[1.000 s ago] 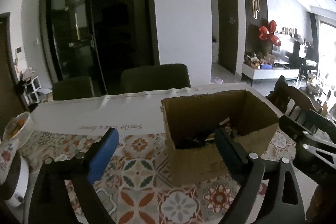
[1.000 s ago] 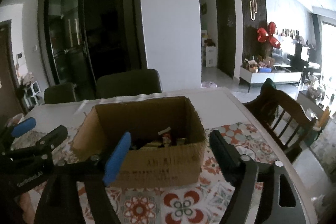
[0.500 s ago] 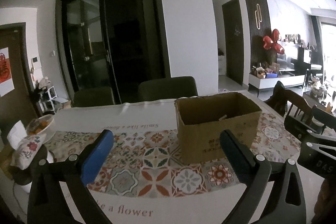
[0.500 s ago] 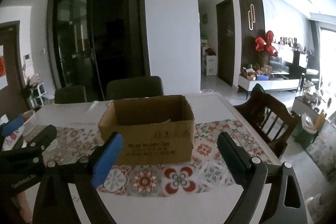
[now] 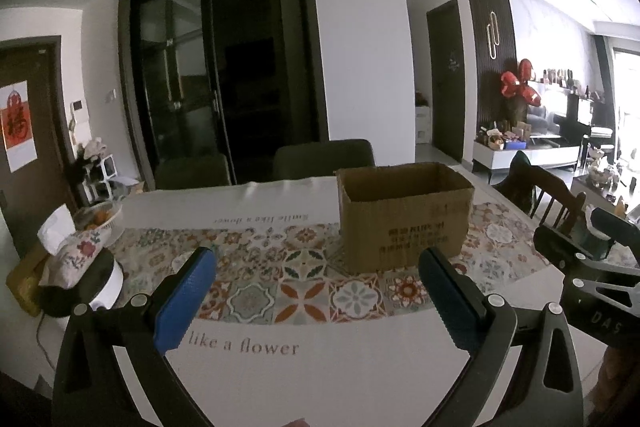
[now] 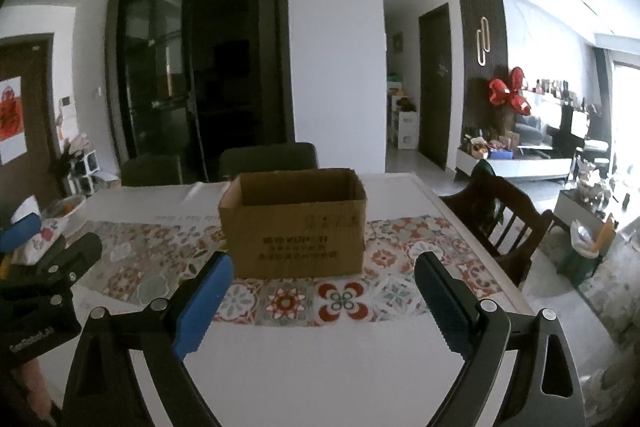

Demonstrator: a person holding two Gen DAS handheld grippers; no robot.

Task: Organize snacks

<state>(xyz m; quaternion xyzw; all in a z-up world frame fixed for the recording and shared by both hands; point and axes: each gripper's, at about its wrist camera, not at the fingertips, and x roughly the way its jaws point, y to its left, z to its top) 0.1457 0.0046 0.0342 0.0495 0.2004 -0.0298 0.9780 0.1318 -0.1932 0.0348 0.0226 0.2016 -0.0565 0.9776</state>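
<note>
**Both grippers spread wide, short of the box**

The box [image 5: 404, 217] stands upright on the patterned cloth [image 5: 256, 267] that covers the surface [image 6: 320, 367], its top flaps open. From these low angles its inside cannot be seen, so no snacks show.

The left gripper [image 5: 316, 291] hangs over the white near edge of the cloth, jaws wide apart with nothing between them; they have just been opening. The box sits ahead of it and to its right, well apart from the blue pads [image 5: 184, 303].

The right gripper [image 6: 320, 295] faces the box almost squarely (the printed side toward it). Its jaws also stand wide and empty, having just been opening, and the box is clear of both pads.

At the left end of the surface a tissue pouch [image 5: 76, 255] rests on a white appliance [image 5: 100, 287], just beside a fruit bowl [image 5: 102, 221]. Dark chairs [image 6: 268, 159] stand behind the surface, a wooden chair [image 6: 504, 219] at its right.
</note>
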